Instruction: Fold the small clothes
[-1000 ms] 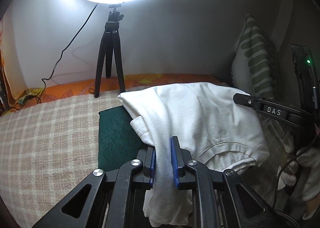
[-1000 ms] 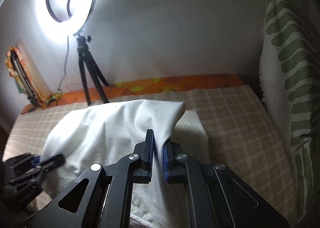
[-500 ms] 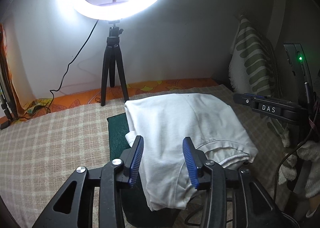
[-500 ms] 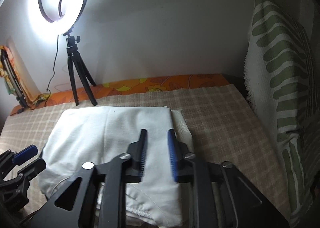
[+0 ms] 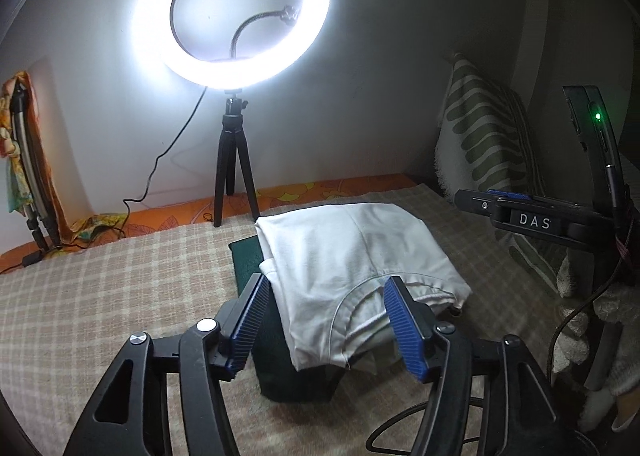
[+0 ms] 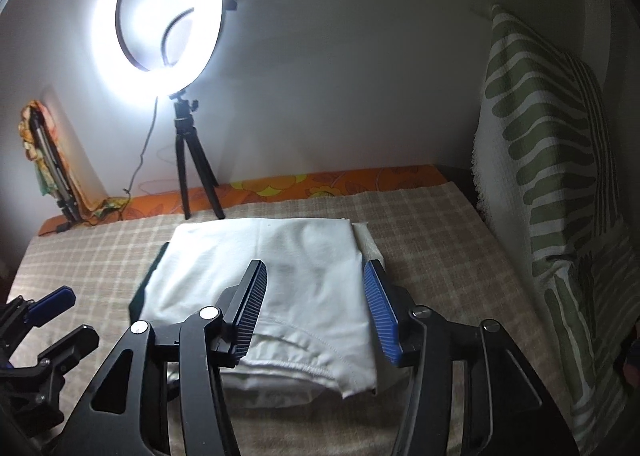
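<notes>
Both grippers, left gripper (image 5: pixel 326 320) and right gripper (image 6: pixel 316 308), hang with jaws just opened and empty above the white garment (image 6: pixel 272 268), folded (apparently finished) atop a dark green cloth (image 5: pixel 248 260) on the checked bedspread (image 5: pixel 100 288).

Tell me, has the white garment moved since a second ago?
Yes. The white garment has dropped flat onto the plaid bedcover; earlier its edges were pinched up. Both grippers' jaws have just been opening, pressing on nothing.

A lit ring light (image 5: pixel 230 12) stood on a black tripod (image 5: pixel 233 172) against the pale wall (image 6: pixel 360 76); a checked bedcover (image 5: pixel 100 296) lay below; a green-striped pillow (image 6: pixel 548 184) leaned alongside.
</notes>
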Demonstrator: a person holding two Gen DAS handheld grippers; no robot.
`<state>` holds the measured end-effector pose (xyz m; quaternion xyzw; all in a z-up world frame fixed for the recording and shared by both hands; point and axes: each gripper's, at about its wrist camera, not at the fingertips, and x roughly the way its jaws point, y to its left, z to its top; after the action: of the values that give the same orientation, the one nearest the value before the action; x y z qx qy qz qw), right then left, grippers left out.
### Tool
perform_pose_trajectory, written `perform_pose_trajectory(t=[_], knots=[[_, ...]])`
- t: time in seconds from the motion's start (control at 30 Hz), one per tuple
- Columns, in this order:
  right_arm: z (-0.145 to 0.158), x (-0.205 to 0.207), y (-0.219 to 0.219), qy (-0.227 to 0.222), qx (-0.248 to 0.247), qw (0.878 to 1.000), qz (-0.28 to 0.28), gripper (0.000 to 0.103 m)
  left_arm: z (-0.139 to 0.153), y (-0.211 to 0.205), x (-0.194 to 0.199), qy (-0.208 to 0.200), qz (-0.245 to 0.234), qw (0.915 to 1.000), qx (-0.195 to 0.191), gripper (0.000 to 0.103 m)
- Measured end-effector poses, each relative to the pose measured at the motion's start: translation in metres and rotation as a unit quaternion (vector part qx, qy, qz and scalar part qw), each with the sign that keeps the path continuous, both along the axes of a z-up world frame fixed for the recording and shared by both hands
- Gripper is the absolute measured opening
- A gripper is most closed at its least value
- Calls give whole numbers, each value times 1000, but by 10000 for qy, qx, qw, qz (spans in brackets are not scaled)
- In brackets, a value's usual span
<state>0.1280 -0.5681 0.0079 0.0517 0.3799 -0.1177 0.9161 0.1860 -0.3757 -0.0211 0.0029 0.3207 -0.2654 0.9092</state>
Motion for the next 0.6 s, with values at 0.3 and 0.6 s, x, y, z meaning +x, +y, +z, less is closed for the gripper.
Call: perform_pose_trajectory(t=[0.3, 0.6], knots=[[24, -53, 56, -225, -67, 9996, -152, 77, 19, 53, -51, -193, 12, 9998, -76, 81], [19, -98, 118, -180, -421, 9976, -523, 82, 20, 104, -102, -367, 49, 9993, 23, 94]])
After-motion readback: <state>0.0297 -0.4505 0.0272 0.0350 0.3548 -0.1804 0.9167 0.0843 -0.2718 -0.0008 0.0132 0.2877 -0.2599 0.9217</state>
